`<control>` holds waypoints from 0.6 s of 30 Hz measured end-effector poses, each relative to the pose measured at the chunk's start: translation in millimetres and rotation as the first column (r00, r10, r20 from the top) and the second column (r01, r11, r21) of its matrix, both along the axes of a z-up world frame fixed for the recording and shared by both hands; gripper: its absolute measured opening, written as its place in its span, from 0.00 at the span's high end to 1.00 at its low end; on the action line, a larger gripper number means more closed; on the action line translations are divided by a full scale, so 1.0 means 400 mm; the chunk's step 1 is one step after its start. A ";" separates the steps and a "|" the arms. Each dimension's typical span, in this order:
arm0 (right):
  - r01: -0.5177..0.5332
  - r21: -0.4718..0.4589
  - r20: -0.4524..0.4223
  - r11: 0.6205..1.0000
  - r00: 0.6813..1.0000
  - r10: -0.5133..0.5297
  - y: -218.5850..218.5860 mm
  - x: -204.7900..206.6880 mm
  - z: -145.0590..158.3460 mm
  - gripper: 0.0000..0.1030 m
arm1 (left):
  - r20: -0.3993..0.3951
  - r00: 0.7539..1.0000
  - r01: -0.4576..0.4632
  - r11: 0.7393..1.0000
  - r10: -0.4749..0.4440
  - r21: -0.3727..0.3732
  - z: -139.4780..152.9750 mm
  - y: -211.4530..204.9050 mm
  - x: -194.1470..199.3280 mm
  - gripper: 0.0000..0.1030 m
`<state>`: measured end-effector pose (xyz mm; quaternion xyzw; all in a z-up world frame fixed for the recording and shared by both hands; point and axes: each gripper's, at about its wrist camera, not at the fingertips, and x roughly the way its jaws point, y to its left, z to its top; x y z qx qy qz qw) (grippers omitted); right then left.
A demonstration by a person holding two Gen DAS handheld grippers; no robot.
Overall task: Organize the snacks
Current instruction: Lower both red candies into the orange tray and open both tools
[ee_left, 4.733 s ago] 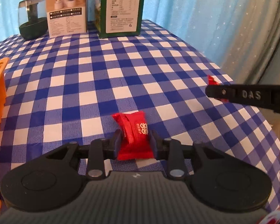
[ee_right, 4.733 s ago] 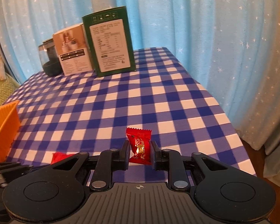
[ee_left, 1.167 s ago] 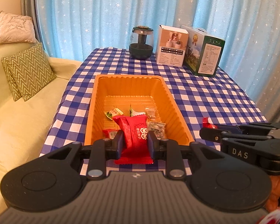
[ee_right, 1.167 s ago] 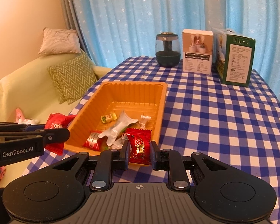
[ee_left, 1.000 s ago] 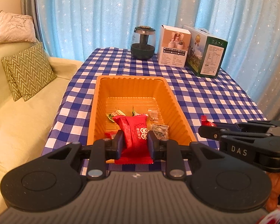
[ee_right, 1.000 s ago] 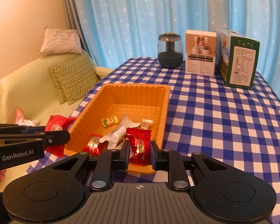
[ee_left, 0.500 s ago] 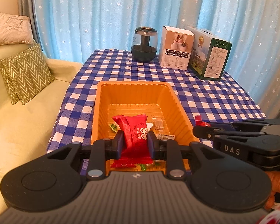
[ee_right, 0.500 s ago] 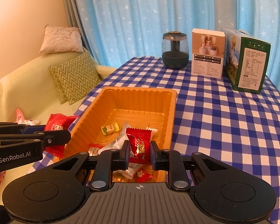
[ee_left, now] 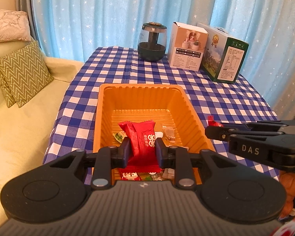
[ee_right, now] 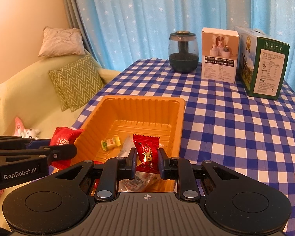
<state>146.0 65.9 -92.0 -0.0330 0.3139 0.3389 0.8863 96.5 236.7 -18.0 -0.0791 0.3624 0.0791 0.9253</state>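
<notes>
Jaws of left gripper (ee_left: 142, 149) pinching a large red snack packet (ee_left: 142, 139); jaws of right gripper (ee_right: 147, 162) pinching a smaller red candy (ee_right: 147, 153). Both poised over the near end of the orange tray (ee_left: 139, 87), above wrapped sweets (ee_right: 110, 143) already inside. Tray on a blue-checked worktop (ee_right: 236, 127), jar (ee_left: 151, 41) and boxes (ee_left: 187, 46) well behind. Delivery step, apparently; next, likely spreading the jaws to drop both into the tray.

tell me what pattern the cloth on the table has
Blue and white checked tablecloth, clearest in the right wrist view.
</notes>
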 end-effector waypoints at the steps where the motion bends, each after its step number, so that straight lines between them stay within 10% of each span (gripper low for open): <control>1: 0.001 0.000 -0.003 1.000 1.000 -0.001 0.002 0.006 0.000 0.78 | -0.002 1.000 0.003 1.000 -0.003 -0.002 -0.002 0.003 0.006 0.76; 18: -0.003 0.010 -0.039 1.000 0.999 0.004 0.064 0.081 -0.005 0.78 | -0.022 0.999 0.037 0.999 -0.037 -0.007 -0.020 0.047 0.109 0.76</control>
